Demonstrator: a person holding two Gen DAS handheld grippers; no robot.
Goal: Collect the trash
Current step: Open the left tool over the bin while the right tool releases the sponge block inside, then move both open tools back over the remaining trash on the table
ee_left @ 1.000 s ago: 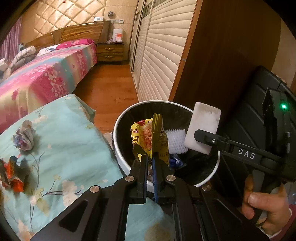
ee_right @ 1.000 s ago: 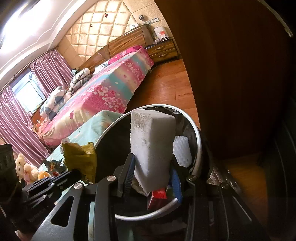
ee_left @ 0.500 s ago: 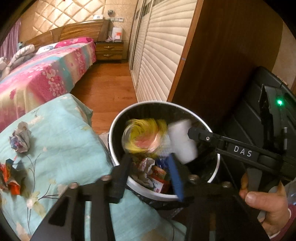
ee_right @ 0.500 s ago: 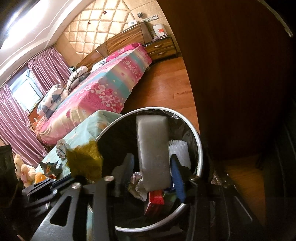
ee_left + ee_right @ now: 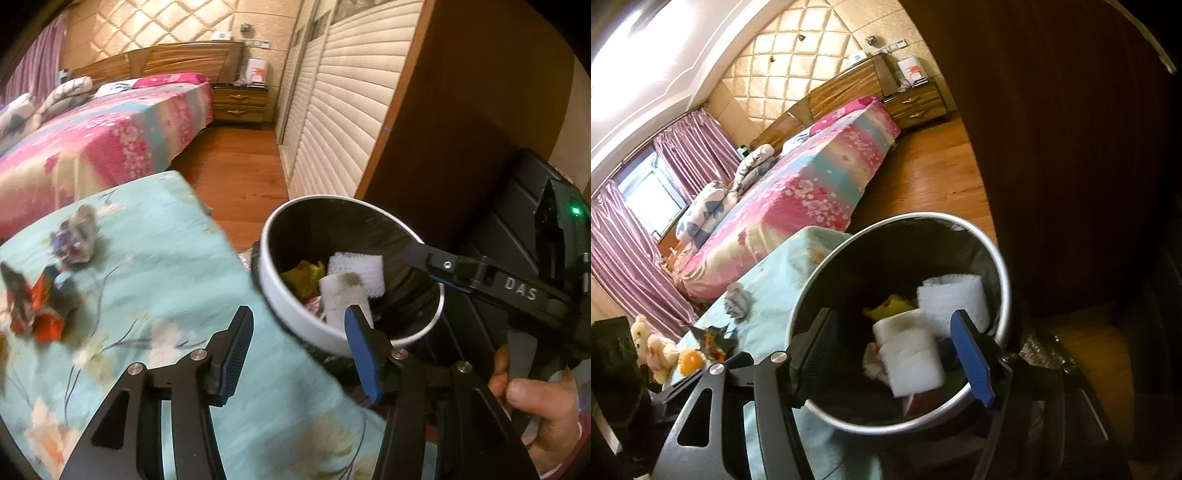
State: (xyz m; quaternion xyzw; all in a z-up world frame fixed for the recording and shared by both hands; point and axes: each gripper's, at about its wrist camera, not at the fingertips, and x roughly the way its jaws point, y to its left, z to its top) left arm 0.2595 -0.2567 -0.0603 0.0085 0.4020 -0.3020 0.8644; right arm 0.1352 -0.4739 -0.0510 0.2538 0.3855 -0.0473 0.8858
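Trash bin has both drops, my left gripper and right gripper just sprung apart (nothing between them), next the crumpled wrappers on the cloth

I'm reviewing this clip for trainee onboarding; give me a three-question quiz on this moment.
1. True or false: the left gripper holds the yellow wrapper.
2. Which lies in the bin? A) white foam block B) stuffed toy C) pillow
3. Fill in: the crumpled red wrapper lies on the ____ floral cloth.

Key: 1 false, both the left and the right gripper have just been opening and are empty; 2 A; 3 turquoise.
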